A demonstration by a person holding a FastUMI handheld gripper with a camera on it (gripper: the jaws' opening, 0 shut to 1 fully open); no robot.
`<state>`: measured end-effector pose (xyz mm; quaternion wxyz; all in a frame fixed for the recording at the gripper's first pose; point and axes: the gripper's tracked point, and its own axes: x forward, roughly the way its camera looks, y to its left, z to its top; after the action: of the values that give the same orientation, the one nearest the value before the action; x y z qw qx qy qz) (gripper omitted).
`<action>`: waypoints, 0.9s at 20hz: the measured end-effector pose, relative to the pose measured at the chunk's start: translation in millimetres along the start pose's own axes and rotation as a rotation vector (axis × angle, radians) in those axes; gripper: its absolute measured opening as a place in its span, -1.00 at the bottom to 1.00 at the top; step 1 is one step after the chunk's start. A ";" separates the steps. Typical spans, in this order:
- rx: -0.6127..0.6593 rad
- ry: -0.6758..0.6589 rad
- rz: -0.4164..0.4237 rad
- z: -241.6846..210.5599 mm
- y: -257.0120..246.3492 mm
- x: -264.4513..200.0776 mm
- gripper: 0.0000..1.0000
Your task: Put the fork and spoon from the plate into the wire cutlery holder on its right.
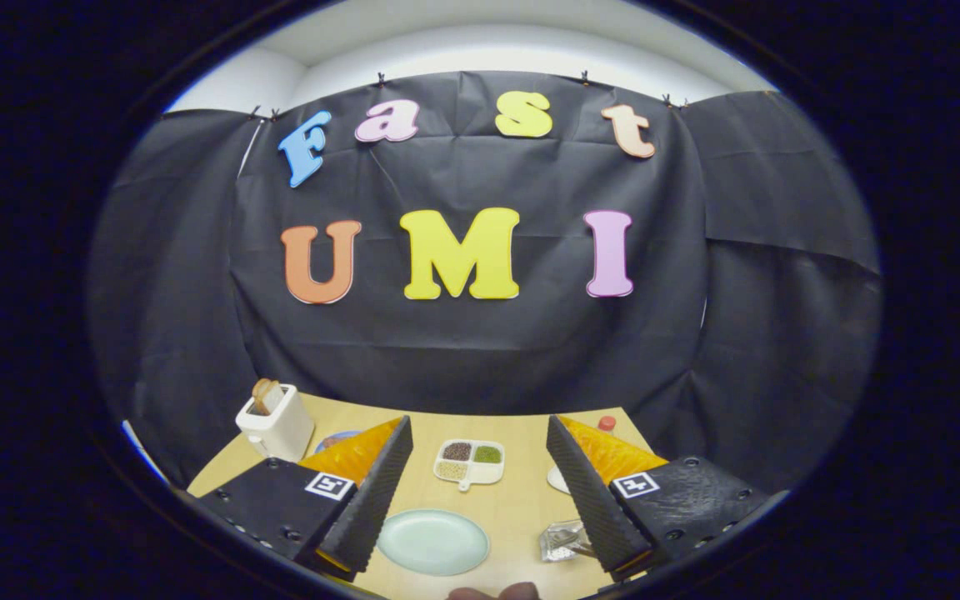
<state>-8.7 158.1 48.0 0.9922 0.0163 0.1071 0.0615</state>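
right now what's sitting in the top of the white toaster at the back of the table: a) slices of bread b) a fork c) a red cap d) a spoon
a: brown-crusted bread slices stick up from the slot of the toaster, which stands beyond the open gripper, past one of its fingers; nothing lies between the fingers.

Black cloth wall (480,350) behind; white ceiling (480,46) above; light wooden table (522,500).

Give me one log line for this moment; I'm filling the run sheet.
gripper: open, empty, above table | plate: between fingers, looks bare | holder: by right finger | fork, spoon: can't tell
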 end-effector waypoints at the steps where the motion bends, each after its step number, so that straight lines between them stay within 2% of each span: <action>1: -0.001 -0.022 -0.009 5.1 0.9 -1.8 0.94; 8: 0.011 -0.115 -0.050 30.0 -0.7 -17.7 0.93; 18: -0.058 -0.130 -0.054 32.7 -3.3 -35.7 0.92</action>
<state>-35.9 149.7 87.3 0.9984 -0.0114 0.0412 0.0366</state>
